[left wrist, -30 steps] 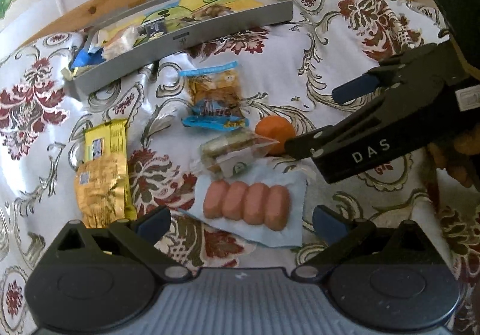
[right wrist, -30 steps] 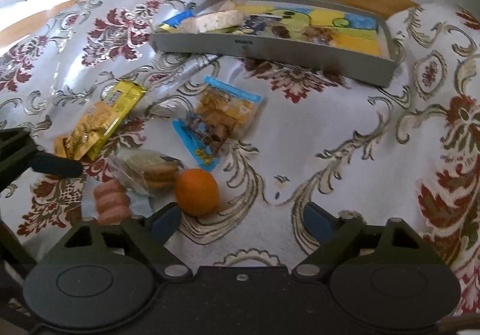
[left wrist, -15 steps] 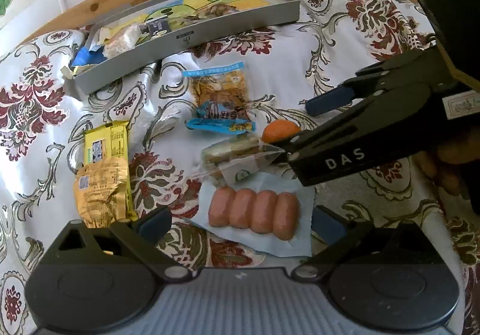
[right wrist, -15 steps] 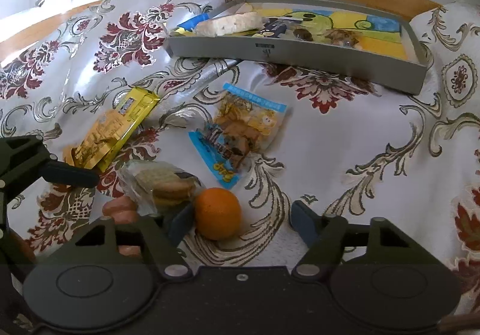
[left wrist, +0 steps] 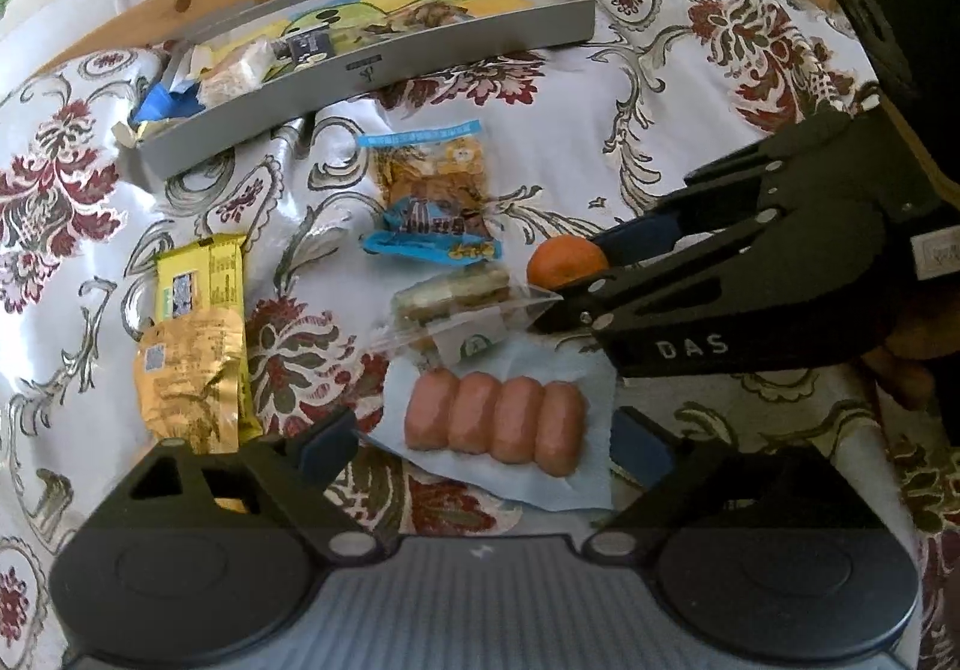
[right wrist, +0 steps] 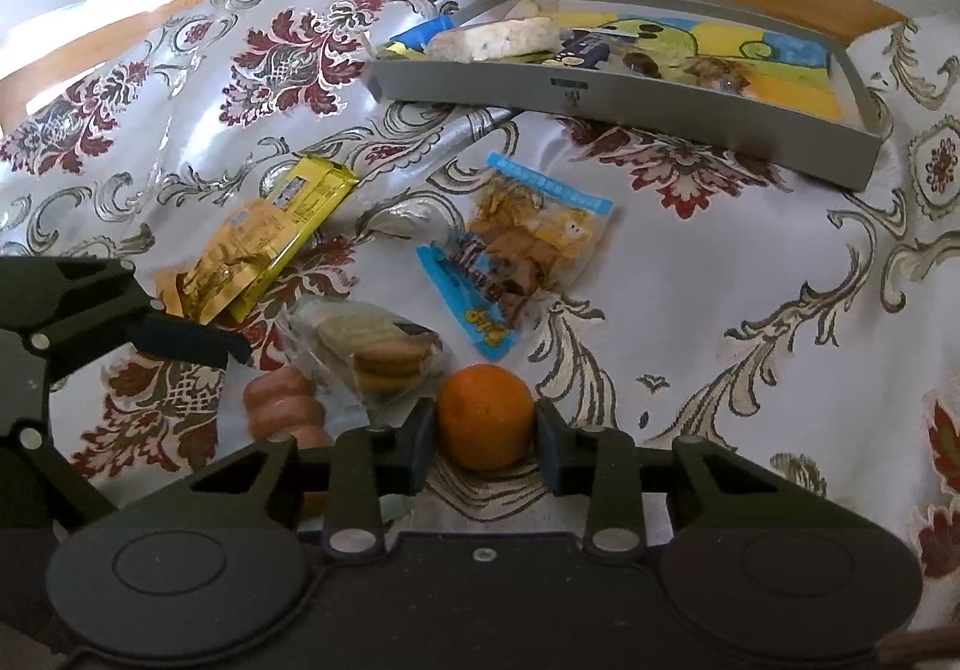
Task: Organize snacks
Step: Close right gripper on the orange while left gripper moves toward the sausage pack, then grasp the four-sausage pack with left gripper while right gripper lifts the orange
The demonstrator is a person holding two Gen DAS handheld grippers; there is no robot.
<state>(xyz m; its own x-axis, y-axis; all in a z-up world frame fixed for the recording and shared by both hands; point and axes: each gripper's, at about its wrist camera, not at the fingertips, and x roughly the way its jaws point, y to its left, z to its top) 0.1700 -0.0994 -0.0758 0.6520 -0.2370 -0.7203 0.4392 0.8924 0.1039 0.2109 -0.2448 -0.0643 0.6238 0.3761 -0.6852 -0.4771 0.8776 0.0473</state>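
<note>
Pinching one orange [right wrist: 485, 416] between its jaws, the right gripper [right wrist: 485, 442] is seen; the left gripper [left wrist: 480, 439] is spread above four sausages [left wrist: 495, 425], one tray [right wrist: 630, 99] far behind

Right wrist view: sausages [right wrist: 282, 412] partly hidden behind the right gripper's [right wrist: 485, 439] linkage & the clear biscuit pack [right wrist: 372, 352]; count can't be told there. Underside of the orange [right wrist: 485, 415] hidden by the gripper body, pad contact unclear. Left wrist view: the orange's right side is covered by a blue pad of the right gripper. Gold wrapper's [left wrist: 189, 376] lower end runs behind the left gripper's [left wrist: 486, 439] finger. Tray [left wrist: 384, 63] label too small to read; print on the snack bag [left wrist: 429, 196] blurred. Left gripper cut off by the frame edge in the right view.
</note>
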